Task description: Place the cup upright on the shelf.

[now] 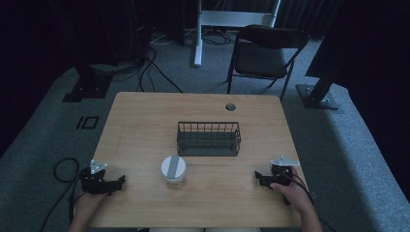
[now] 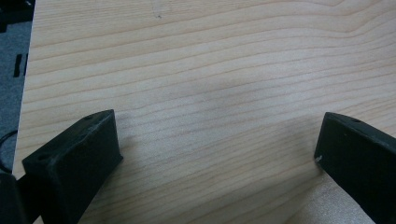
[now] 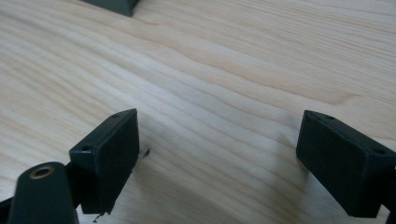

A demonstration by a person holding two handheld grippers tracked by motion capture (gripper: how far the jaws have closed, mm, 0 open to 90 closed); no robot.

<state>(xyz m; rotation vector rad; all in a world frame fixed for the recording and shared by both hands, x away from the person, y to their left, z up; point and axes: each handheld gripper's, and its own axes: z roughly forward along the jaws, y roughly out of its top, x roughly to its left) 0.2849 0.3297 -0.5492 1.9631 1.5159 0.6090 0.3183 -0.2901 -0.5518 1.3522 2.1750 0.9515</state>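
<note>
A: Containers?

B: Two. A dark wire basket (image 1: pixel 208 138) sits mid-surface, slightly toward the far side, long side facing the person. Looks like nothing in it; the surface (image 1: pixel 145 116) grain shows through the mesh. Nearer the person, just front-left of the basket, stands a white jar (image 1: pixel 173 171), upright, with a grey strip across the lid. Lid is on, so the contents can't be seen.

A: Jar touching the basket?

B: No, a small gap between them. The jar sits roughly between the two hands, a bit closer to the left one.

A: Left tongs?

B: Left tongs (image 1: pixel 116 182) are at the near-left edge of the surface, pointing inward toward the jar, well apart from it. The person's hand (image 1: pixel 89 200) comes in from below, and a cable trails off the edge to the floor. In the left gripper view (image 2: pixel 217 140) the jaws are spread wide, nothing between them but bare wood.

A: Right?

B: Right tongs (image 1: pixel 259 178) are at the near-right edge, pointing inward, low over the surface. The hand (image 1: pixel 290 191) wraps the body from behind. In the right gripper view (image 3: pixel 217 140) the jaws are released too, with a wide gap and wood between. A dark corner of the basket shows at the top left of that view.
</note>
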